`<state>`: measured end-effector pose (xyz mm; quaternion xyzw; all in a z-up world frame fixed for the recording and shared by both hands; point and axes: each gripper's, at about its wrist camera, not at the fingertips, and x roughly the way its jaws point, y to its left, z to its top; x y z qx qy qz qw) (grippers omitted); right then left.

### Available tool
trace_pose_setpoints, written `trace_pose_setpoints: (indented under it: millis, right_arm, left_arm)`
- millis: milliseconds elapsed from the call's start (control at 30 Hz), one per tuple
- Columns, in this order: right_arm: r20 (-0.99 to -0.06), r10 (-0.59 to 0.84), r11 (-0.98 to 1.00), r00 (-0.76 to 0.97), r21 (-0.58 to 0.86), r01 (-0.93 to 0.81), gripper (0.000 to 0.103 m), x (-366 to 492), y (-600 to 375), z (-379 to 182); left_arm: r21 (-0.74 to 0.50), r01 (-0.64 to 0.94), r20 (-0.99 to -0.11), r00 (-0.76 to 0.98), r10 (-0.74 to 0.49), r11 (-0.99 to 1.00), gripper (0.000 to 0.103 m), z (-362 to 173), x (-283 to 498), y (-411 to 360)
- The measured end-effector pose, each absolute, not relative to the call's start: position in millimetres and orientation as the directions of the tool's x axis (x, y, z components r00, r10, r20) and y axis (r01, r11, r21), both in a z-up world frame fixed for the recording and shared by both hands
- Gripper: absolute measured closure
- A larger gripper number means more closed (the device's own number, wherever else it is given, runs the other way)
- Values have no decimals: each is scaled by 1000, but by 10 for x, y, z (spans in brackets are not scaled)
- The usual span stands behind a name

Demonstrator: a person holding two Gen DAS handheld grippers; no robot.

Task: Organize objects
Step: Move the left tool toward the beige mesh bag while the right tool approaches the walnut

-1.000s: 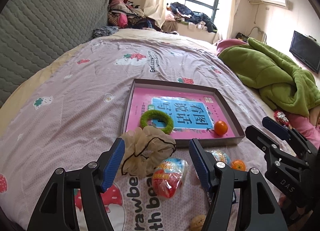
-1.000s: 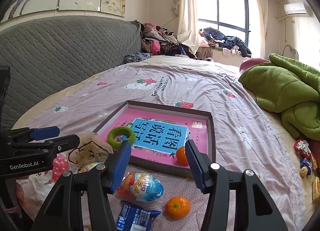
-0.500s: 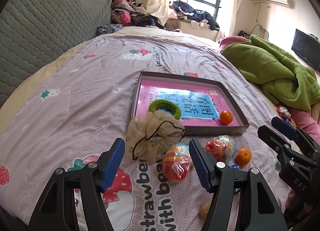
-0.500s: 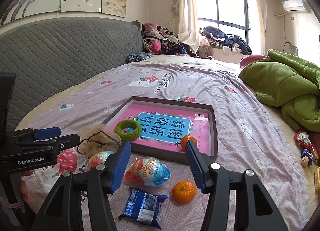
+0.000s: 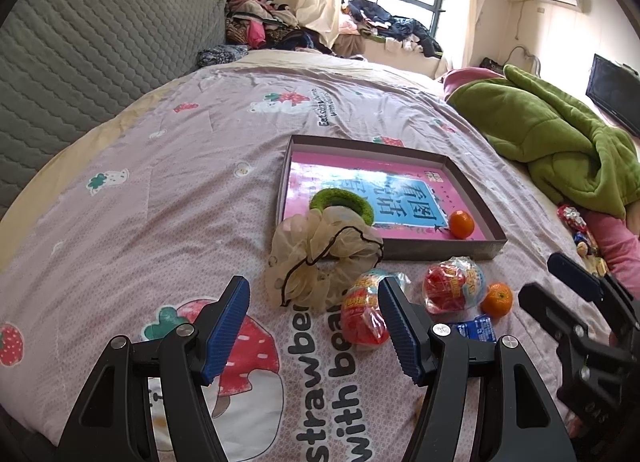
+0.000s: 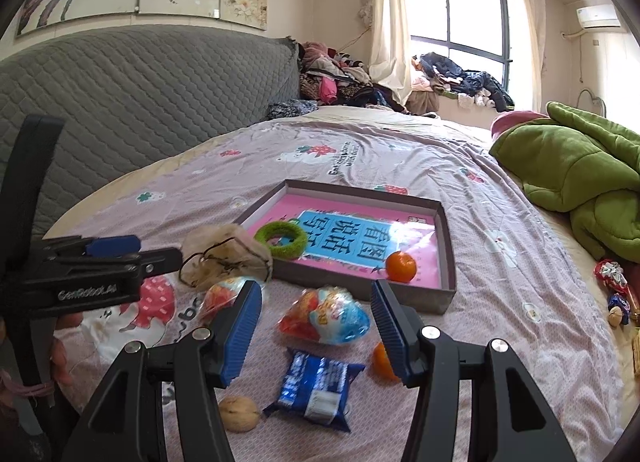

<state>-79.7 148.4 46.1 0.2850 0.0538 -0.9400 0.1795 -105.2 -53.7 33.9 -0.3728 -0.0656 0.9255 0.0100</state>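
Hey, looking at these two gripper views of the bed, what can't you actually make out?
- Loose orange, right wrist view: half hidden behind the right claw.
- Blue packet, left wrist view: mostly hidden behind the left claw.
- Packet print: too small.
- Trinkets at right edge: too small.

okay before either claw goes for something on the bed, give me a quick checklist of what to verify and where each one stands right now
1. Left claw open and holding nothing: ok.
2. Right claw open and holding nothing: ok.
3. Wrapped toy egg ahead of the right claw, unobstructed: ok.
4. Tray has free floor beside the green ring and the orange inside it: ok.
5. Mesh scrunchie clear of the tray: not ok, it overlaps the tray's near corner.
6. Claws apart from each other: ok.
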Motion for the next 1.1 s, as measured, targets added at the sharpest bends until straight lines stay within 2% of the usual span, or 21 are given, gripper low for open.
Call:
trace_pose_setpoints:
  millis: [733, 1100]
  right_arm:
    - [-598, -316, -917, -737, -9, 400, 47, -357, 1278, 237]
    - [-625, -313, -925, -715, 31, 378, 47, -161, 1253, 112]
  left_arm:
    - [-126, 20, -703, -707, 75, -992, 35, 246, -820, -652]
    - [-136, 12, -714, -694, 90, -991, 35, 163, -788, -699]
